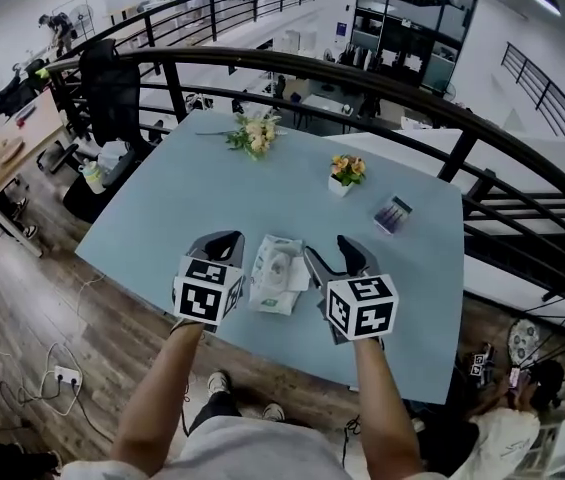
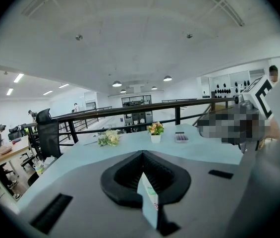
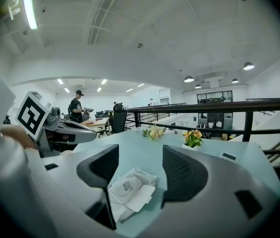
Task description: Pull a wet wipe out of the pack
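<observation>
- A soft white wet-wipe pack with green print (image 1: 274, 280) lies on the pale blue table top (image 1: 212, 188), near its front edge and between the two grippers.
- A crumpled white wipe (image 1: 280, 260) bulges up from the opening in the top of the wet-wipe pack.
- The left gripper (image 2: 142, 155) has its black ribbed jaws pressed together on a thin white edge with green print. This looks to be the left rim of the wet-wipe pack, though the view is too close to be sure.
- The right gripper (image 3: 140, 156) has its jaws spread wide with nothing between them. The wet-wipe pack lies on the table below the gap, nearer the left-hand jaw.
- Farther back on the table are a loose bunch of pale flowers (image 1: 252, 133), a small white pot of orange and yellow flowers (image 1: 346, 173) and a small dark box with purple stripes (image 1: 393, 214), all well apart from the wet-wipe pack.
- A black metal railing (image 1: 362, 73) curves behind the table.
</observation>
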`<state>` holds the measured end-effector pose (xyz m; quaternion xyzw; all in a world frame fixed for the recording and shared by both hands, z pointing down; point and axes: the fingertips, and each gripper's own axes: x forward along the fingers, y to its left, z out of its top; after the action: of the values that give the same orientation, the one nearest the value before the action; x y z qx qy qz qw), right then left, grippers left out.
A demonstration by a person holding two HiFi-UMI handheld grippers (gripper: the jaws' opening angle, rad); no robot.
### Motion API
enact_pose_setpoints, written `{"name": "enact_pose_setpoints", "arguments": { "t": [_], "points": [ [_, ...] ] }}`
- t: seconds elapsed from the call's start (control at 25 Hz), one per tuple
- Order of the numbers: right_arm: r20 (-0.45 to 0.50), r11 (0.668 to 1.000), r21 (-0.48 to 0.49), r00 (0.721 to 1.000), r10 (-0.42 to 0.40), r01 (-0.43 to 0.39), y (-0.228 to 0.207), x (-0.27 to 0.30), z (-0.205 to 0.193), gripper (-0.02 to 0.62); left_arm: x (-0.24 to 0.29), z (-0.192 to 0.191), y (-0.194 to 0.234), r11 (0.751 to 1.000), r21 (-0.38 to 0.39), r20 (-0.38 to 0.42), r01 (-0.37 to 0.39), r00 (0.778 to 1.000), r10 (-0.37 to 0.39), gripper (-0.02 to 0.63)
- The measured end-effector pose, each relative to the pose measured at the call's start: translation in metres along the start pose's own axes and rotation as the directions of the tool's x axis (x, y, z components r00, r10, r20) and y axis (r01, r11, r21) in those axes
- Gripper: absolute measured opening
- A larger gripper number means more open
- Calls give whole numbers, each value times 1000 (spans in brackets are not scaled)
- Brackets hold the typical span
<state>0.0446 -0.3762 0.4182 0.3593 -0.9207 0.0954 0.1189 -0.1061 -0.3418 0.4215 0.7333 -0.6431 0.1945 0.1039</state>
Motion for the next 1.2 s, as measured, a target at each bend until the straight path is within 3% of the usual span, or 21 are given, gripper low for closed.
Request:
{"name": "enact_pose_setpoints", "arguments": {
  "t": [0.52, 1.2],
  "points": [
    [-19, 995, 12, 995, -97, 97, 8, 15, 2, 259, 21, 6, 19, 994, 18, 21, 107, 994, -107, -3],
    [-86, 985, 44, 983, -162, 166, 30, 43, -27, 259, 38, -26, 41, 978, 25, -20, 206, 978, -206, -3]
  ]
}}
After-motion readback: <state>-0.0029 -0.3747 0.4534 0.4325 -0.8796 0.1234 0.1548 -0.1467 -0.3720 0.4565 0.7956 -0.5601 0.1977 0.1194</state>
